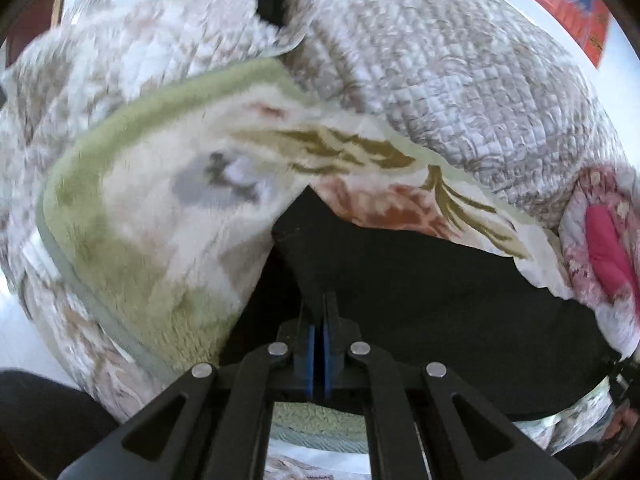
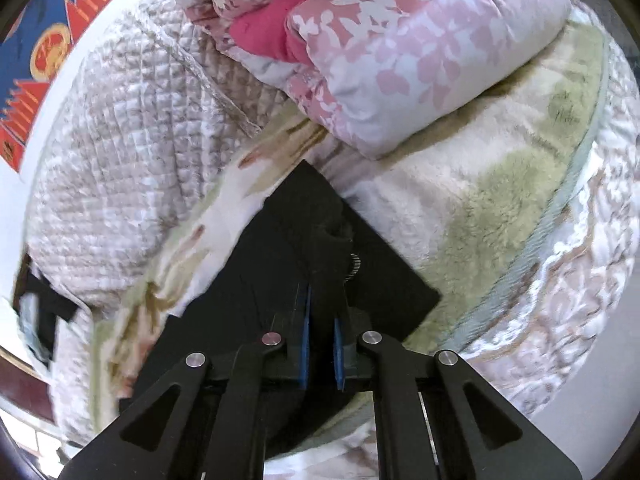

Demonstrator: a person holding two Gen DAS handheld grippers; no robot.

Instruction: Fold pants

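The left gripper (image 1: 320,312) has its blue pads pressed together on a fold of the black pants (image 1: 420,280), which spread toward 3 o'clock over the blanket (image 1: 160,208). The right gripper (image 2: 322,300) pinches bunched pants (image 2: 280,232) through a narrow gap; a pink quilt (image 2: 400,60) lies at 12 o'clock.

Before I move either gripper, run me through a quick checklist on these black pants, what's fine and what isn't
1. Left gripper clamped on the black pants: ok.
2. Right gripper gripping cloth: ok, pads narrowly apart over a bunched fold.
3. Pants flat and smooth: not ok, bunched at the right gripper.
4. Pink quilt off the pants: ok, beside them.
5. Fleece blanket under the pants flat: cannot tell.
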